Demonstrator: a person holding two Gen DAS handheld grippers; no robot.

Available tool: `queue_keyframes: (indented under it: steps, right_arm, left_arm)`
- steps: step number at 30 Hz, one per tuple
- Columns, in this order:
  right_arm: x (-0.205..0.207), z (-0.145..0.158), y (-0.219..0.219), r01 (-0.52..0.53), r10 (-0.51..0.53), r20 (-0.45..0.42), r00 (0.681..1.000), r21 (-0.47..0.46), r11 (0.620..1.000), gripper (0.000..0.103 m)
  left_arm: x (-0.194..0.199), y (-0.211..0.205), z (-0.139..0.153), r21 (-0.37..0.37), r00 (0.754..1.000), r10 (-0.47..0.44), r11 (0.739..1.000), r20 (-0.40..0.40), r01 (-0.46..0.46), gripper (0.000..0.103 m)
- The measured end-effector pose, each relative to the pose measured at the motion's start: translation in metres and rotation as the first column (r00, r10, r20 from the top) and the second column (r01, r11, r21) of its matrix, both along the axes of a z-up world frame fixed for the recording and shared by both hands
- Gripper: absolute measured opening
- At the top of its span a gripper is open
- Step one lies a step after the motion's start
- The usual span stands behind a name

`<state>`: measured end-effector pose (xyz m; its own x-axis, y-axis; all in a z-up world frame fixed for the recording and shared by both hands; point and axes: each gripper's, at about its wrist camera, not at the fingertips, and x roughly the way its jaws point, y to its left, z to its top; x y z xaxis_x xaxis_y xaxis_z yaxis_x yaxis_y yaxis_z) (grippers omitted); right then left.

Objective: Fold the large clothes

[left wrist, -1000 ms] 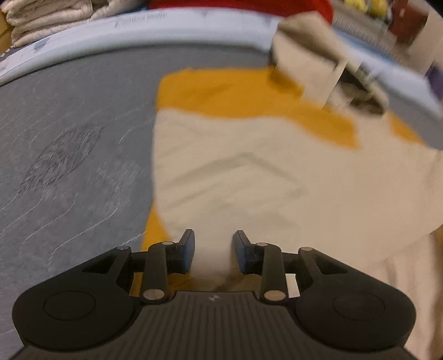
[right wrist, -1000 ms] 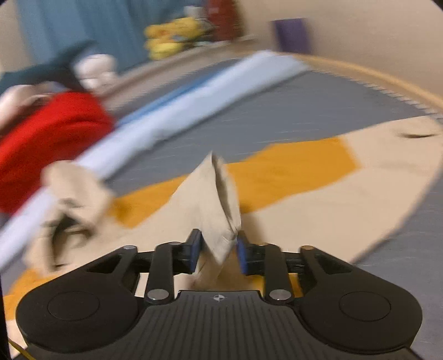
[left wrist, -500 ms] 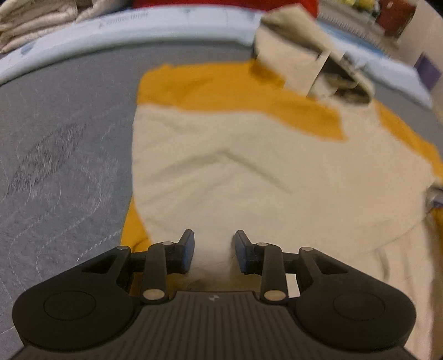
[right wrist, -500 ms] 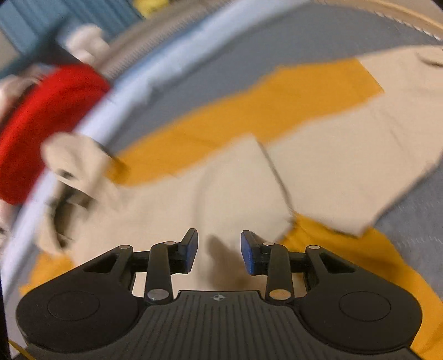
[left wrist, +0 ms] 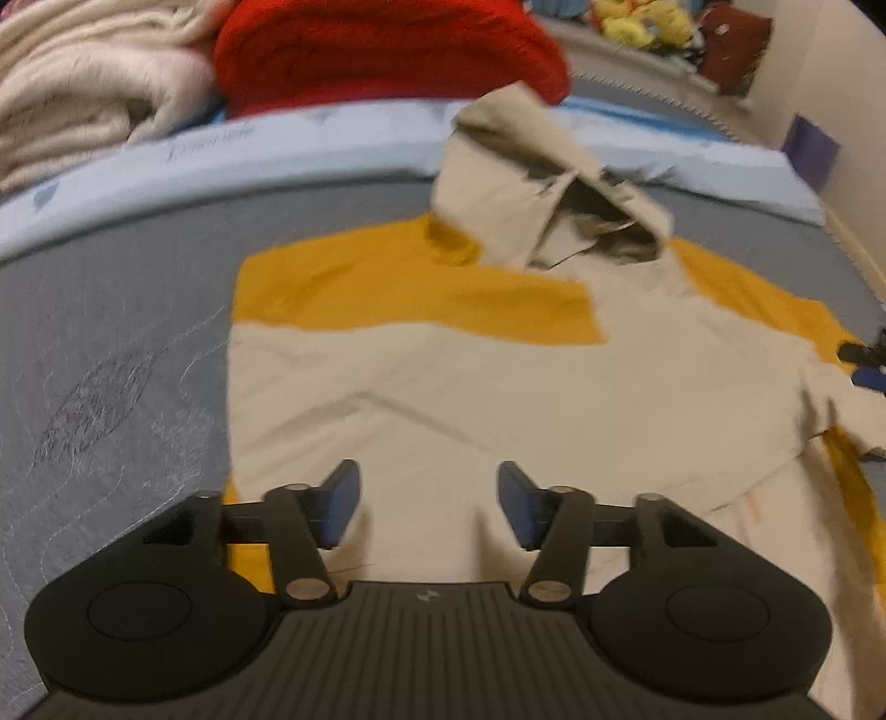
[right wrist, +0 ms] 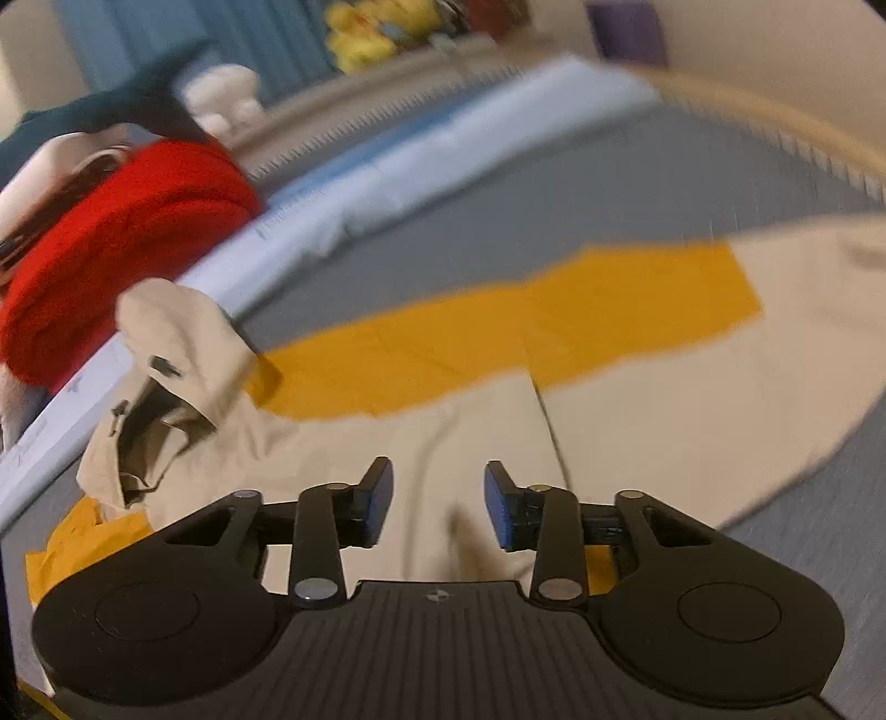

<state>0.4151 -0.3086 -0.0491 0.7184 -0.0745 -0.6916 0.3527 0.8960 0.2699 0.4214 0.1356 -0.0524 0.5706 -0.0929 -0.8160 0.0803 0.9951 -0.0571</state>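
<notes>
A beige and yellow hooded sweatshirt (left wrist: 498,387) lies flat on the grey bed cover, its hood (left wrist: 531,183) at the far end. Its left sleeve is folded over the body. My left gripper (left wrist: 426,504) is open and empty just above the beige body near its near edge. In the right wrist view the sweatshirt (right wrist: 454,432) spreads under my right gripper (right wrist: 437,504), which is open and empty; the right sleeve (right wrist: 775,354) stretches out to the right and the hood (right wrist: 166,376) lies at the left. The right gripper's tip (left wrist: 864,365) shows at the left wrist view's right edge.
A red blanket (left wrist: 387,50) and cream folded blankets (left wrist: 83,88) lie beyond the pale blue sheet edge (left wrist: 277,149). Grey quilted bed cover (left wrist: 99,360) extends to the left. Soft toys (right wrist: 360,33) sit on a far ledge. The bed's wooden rim (right wrist: 775,116) curves at the right.
My right gripper let go of the beige fabric it pinched and opened; the fabric now lies flat. My left gripper opened wider and drew back from the sweatshirt.
</notes>
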Motion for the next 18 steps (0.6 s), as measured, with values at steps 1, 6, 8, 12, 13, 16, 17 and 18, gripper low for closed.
queue_keyframes:
  steps: [1,6,8,12,13,16,17,18]
  right_arm:
    - [-0.003,0.006,0.002,-0.013,0.014,0.023,1.000,-0.027,1.000,0.048]
    - [-0.013,0.026,0.009,-0.083,0.098,0.112,0.989,-0.132,0.988,0.050]
    - [-0.019,0.032,0.010,-0.109,0.132,0.136,0.982,-0.163,0.981,0.050]
    - [-0.032,0.039,0.002,-0.146,0.174,0.158,0.972,-0.178,0.973,0.050]
    - [-0.036,0.040,-0.001,-0.148,0.177,0.161,0.971,-0.178,0.973,0.050]
    - [-0.043,0.043,-0.013,-0.145,0.177,0.169,0.970,-0.189,0.971,0.050]
    - [-0.046,0.043,-0.017,-0.140,0.174,0.172,0.970,-0.191,0.972,0.050]
    - [-0.048,0.044,-0.025,-0.136,0.170,0.177,0.969,-0.190,0.972,0.050]
  left_arm:
    - [-0.006,-0.007,0.002,0.002,1.000,-0.006,1.000,0.006,0.006,0.064]
    - [-0.025,-0.040,0.012,0.018,0.999,-0.042,0.999,0.034,0.041,0.068]
    - [-0.032,-0.050,0.017,0.014,0.997,-0.052,0.999,0.053,0.052,0.069]
    - [-0.035,-0.067,0.020,-0.013,0.995,-0.055,0.998,0.080,0.057,0.069]
    - [-0.034,-0.068,0.020,-0.013,0.995,-0.058,0.998,0.084,0.059,0.069]
    - [-0.034,-0.075,0.018,-0.002,0.994,-0.056,0.998,0.090,0.056,0.070]
    - [-0.034,-0.077,0.017,0.003,0.995,-0.054,0.999,0.089,0.054,0.070]
    - [-0.033,-0.079,0.015,0.008,0.995,-0.053,0.999,0.085,0.053,0.070]
